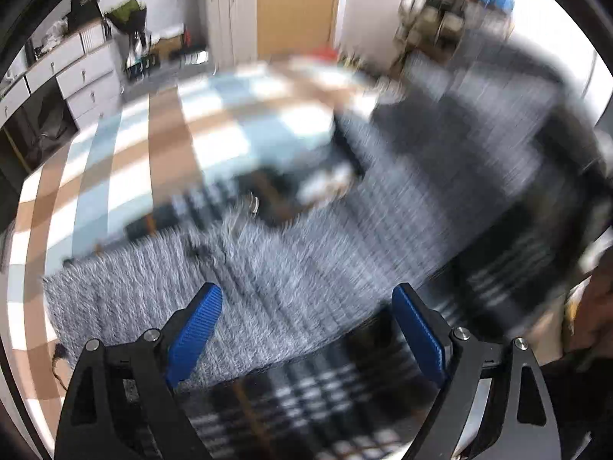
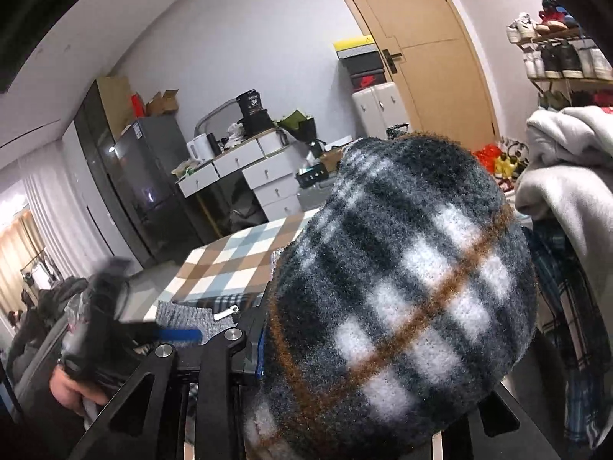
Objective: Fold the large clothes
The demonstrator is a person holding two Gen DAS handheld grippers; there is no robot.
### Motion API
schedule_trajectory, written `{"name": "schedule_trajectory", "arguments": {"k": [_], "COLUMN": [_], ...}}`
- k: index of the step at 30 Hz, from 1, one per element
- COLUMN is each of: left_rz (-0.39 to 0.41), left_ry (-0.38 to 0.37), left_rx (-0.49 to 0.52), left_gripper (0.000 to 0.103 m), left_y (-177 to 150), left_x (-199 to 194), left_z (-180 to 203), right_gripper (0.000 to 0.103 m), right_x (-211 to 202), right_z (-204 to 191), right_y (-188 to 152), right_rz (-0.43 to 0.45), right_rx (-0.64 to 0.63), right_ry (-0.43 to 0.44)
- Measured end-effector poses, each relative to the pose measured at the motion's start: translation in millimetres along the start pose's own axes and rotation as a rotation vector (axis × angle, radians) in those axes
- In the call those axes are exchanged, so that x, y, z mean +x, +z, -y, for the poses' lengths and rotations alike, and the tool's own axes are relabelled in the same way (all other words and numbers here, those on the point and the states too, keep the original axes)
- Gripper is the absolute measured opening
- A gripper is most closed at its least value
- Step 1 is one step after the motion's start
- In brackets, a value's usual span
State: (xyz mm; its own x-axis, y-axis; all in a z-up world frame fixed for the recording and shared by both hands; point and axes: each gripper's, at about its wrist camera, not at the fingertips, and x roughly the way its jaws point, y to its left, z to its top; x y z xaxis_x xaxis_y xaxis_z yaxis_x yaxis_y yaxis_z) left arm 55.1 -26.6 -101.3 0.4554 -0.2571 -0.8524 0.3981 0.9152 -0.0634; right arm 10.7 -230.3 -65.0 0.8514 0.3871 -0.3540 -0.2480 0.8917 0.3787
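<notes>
One plaid fleece garment (image 2: 402, 291), dark grey with white squares and brown stripes, fills the centre of the right wrist view; it is bunched into a rounded mass over the right gripper (image 2: 345, 345), whose jaws are closed on it, only one blue pad edge (image 2: 260, 356) showing at the garment's left. In the left wrist view the same plaid cloth (image 1: 306, 402) shows, blurred, between and below the gripper's fingers. One grey knit garment (image 1: 268, 287) lies just beyond the plaid, spread flat on the checked surface (image 1: 153, 153) of blue, brown and white squares. The left gripper (image 1: 306, 306) hangs above the knit, its two blue pads (image 1: 195, 329) wide apart with nothing between them. Right of the plaid garment in the right wrist view, one pale grey sweatshirt (image 2: 567, 176) hangs in folds. Behind the plaid stand one white drawer unit (image 2: 264, 176), one dark refrigerator (image 2: 141, 184), one wooden door (image 2: 433, 57) and one shoe rack (image 2: 555, 53). The left wrist view is motion-blurred throughout.
</notes>
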Motion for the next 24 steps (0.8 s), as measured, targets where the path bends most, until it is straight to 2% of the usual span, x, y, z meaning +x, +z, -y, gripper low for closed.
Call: {"name": "schedule_trajectory", "arguments": {"k": [1,2,4,7,11,13,15,18,21,24], "left_rz": [-0.024,-0.006,-0.021,-0.015,-0.004,0.010,0.000,-0.006,0.056,0.056], "left_ry": [-0.015,-0.005,-0.009,-0.058,-0.121,-0.177,-0.261,-0.388,-0.321,-0.339], "left_rx": [-0.018,-0.017,-0.004,-0.007,0.011,0.037,0.009,-0.073,-0.061,-0.100], "left_gripper": [0.087,0.088,0.088,0.088,0.088,0.088,0.088,0.088,0.088,0.088], "left_y": [-2,-2,4,6,15,20,25,26,12,-12], "left_x": [11,12,15,22,30,34,27,3,-32,-46], "left_z": [1,4,15,32,59,72,66,42,13,-21], "right_gripper": [0.032,0.031,0.031,0.031,0.030,0.030,0.030,0.030,0.030,0.031], "right_x": [-1,-5,-7,-19,-38,-41,-38,-28,-15,2], "right_z": [-1,0,-2,-4,-10,-15,-23,-37,-56,-86], "right_y": [1,-2,-1,3,7,9,13,13,6,-11], "right_rz": [0.004,0.006,0.018,0.057,0.098,0.089,0.056,-0.004,-0.039,-0.075], "right_rx": [0.006,0.008,-0.014,-0.049,-0.168,-0.220,-0.294,-0.377,-0.477,-0.631], "right_ry": [0.009,0.017,0.026,0.011,-0.091,-0.144,-0.204,-0.244,-0.284,-0.329]}}
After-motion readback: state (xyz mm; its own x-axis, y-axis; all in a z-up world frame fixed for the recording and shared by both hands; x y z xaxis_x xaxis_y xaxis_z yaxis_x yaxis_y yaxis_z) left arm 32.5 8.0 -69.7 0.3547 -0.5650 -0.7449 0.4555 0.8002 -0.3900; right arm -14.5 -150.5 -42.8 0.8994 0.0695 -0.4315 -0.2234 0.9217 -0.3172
